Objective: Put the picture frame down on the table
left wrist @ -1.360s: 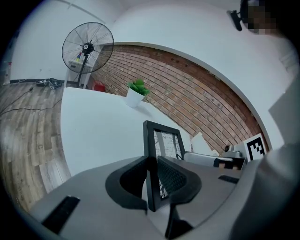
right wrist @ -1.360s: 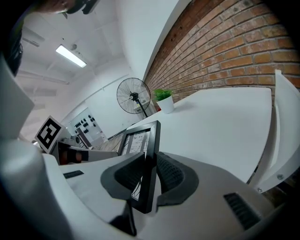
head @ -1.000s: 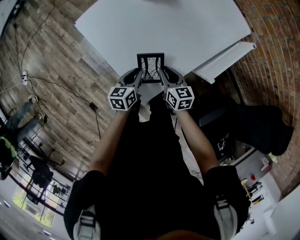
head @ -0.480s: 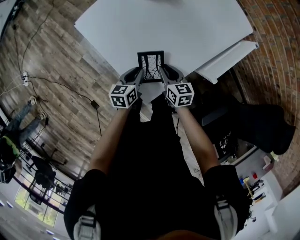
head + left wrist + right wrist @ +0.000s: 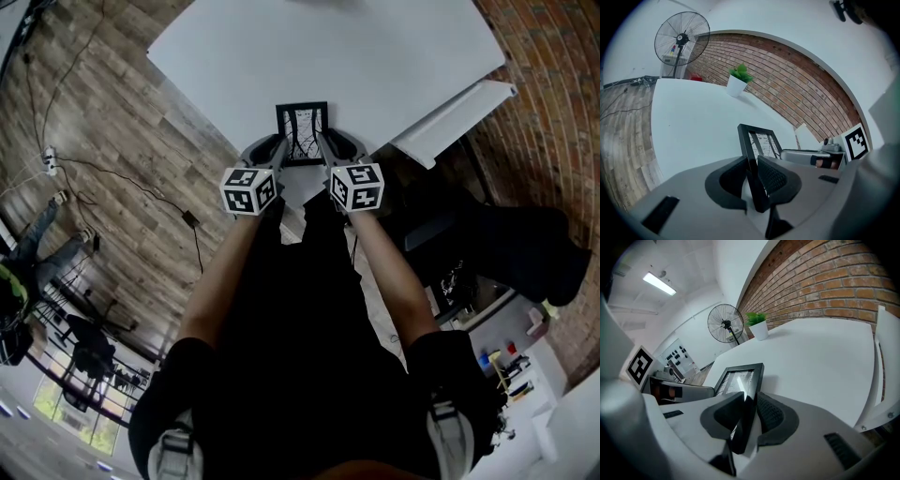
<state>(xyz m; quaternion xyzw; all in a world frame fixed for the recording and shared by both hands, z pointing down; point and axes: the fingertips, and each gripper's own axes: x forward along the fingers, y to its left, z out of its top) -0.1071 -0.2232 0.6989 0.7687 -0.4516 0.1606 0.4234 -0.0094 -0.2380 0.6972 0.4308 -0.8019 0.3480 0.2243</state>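
Observation:
A black picture frame (image 5: 302,131) with a pale print is held over the near edge of the white table (image 5: 375,56). My left gripper (image 5: 278,150) is shut on the frame's left side bar (image 5: 749,150). My right gripper (image 5: 324,148) is shut on its right side bar (image 5: 751,390). In both gripper views the frame (image 5: 759,140) (image 5: 740,378) leans flat-ish, low above the tabletop; whether it touches the table cannot be told. The left gripper (image 5: 753,180) and the right gripper (image 5: 749,420) each pinch the black edge between dark ribbed pads.
A white potted green plant (image 5: 738,80) and a standing fan (image 5: 680,41) are at the table's far end. A brick wall (image 5: 825,282) runs along the right. A white board (image 5: 450,120) leans by the table's right edge. Wooden floor (image 5: 94,141) with cables lies left.
The frame and both grippers have shifted slightly forward over the table since a second ago; in the last half second they have barely moved.

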